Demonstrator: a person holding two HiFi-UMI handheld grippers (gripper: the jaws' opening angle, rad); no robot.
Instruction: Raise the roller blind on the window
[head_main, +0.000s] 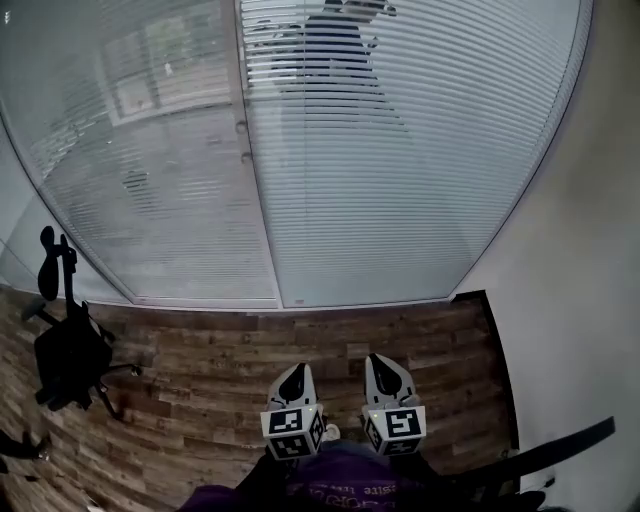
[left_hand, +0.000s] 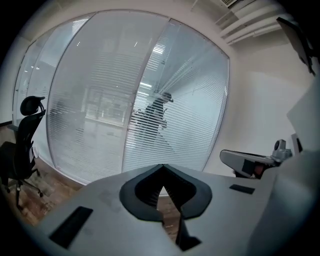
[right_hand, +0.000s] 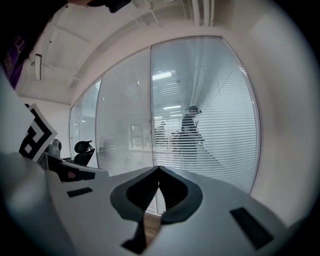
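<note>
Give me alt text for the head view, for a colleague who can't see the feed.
The left gripper and right gripper, both shut and empty, point side by side over a wood floor toward a window with its slatted blind lowered. A black office chair stands at the left.

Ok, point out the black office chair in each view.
Head view: black office chair at the left edge, on the wood floor.
Left gripper view: chair at far left, before the glass.
Right gripper view: chair small, left of centre.
Shared landmark: the upright frame post between the two slatted panes.
</note>
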